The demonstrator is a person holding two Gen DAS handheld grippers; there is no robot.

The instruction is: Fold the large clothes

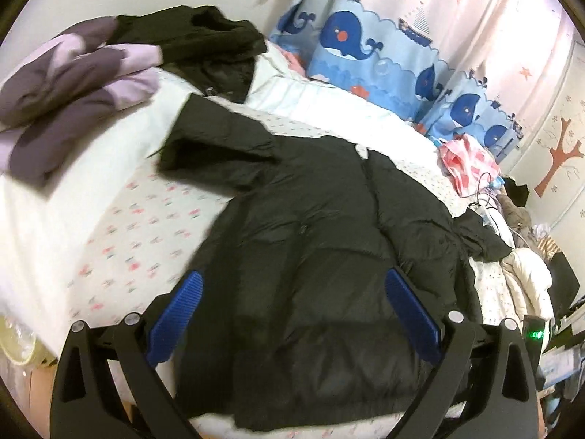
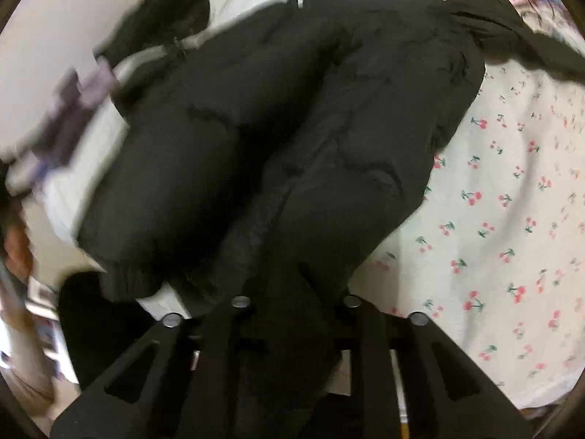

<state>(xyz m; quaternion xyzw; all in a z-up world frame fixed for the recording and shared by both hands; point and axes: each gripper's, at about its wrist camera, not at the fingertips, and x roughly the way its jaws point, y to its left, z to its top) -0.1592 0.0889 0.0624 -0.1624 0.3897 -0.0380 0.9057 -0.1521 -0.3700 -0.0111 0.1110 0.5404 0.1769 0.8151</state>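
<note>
A large black puffer jacket [image 1: 329, 219] lies spread on the cherry-print bed sheet [image 1: 146, 226], one sleeve reaching toward the back left. My left gripper [image 1: 292, 274] hovers over the jacket's lower half, its blue pads [image 1: 182, 314] wide apart with nothing between them. In the right wrist view the same jacket [image 2: 292, 128] fills the middle, bunched into a ridge. Its hem runs down between the fingers of my right gripper [image 2: 292, 292], which stand close together on the fabric; the pads themselves are hidden by the cloth.
A second black garment [image 1: 204, 44] and a purple quilt [image 1: 65, 87] lie at the back left of the bed. A whale-print curtain [image 1: 347, 40] hangs behind. A pink cloth [image 1: 464, 161], cables and a white garment [image 1: 526, 278] crowd the right edge. Bare sheet [image 2: 493, 219] shows right of the jacket.
</note>
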